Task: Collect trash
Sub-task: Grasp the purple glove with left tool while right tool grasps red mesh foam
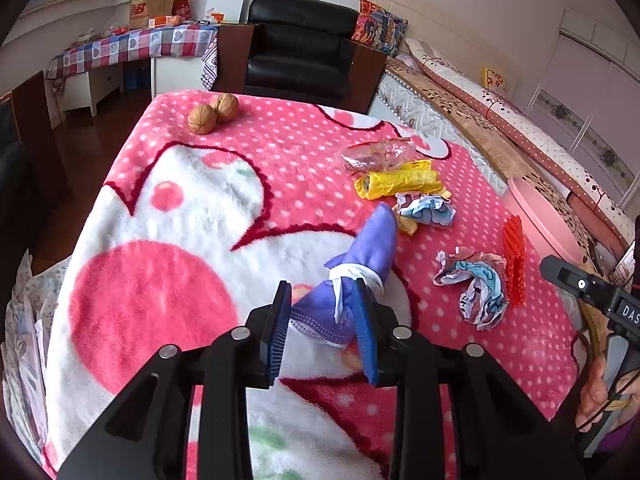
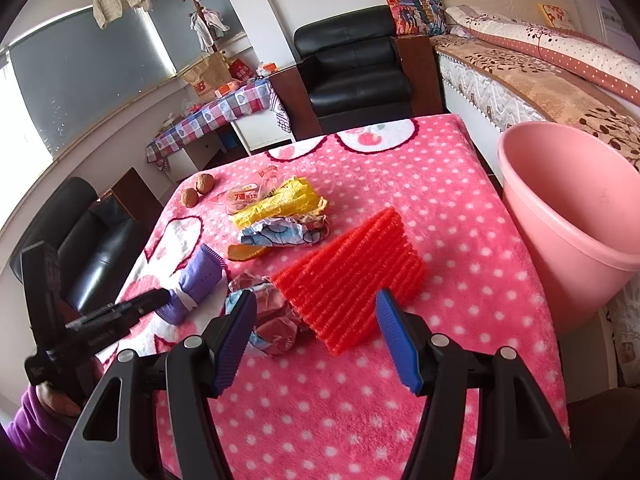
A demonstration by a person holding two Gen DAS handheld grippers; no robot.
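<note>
**Trash scattered on a blanket-covered tabletop, two grippers at work**

We see the left hand-held gripper [image 1: 326, 330] clamped on a purple cloth bundle [image 1: 360, 256], its blue pads pressing the near end just below a white tie; the far end rests on the pink polka-dot blanket [image 1: 168, 280]. The right hand-held gripper [image 2: 318, 340] stands wide with nothing between its pads, poised just near of the red foam net [image 2: 352, 276].

Handling. We judge every piece light and soft. The red foam net is springy and ribbed, standing folded like a tent; a hold across its near lower edge should compress it without slipping. The crumpled paper wads will crush easily and are best pinched through the middle. The yellow plastic bag [image 2: 280, 204] and the clear wrapper [image 2: 248, 194] beyond it are thin and slippery, so we would pinch a bunched fold, not a flat face. The orange peel [image 2: 246, 251] lies low against the pile and may need a scooping approach.

Count. We count one purple bundle, one red foam net, two crumpled paper wads (the near one [image 2: 264, 316] beside the net, the far one [image 2: 280, 232] against the yellow bag), one yellow bag, one clear wrapper, one peel, and two walnuts [image 1: 213, 113] at the far left corner. One pink bucket [image 2: 568, 216] stands off the right edge, empty as far as we see.
</note>
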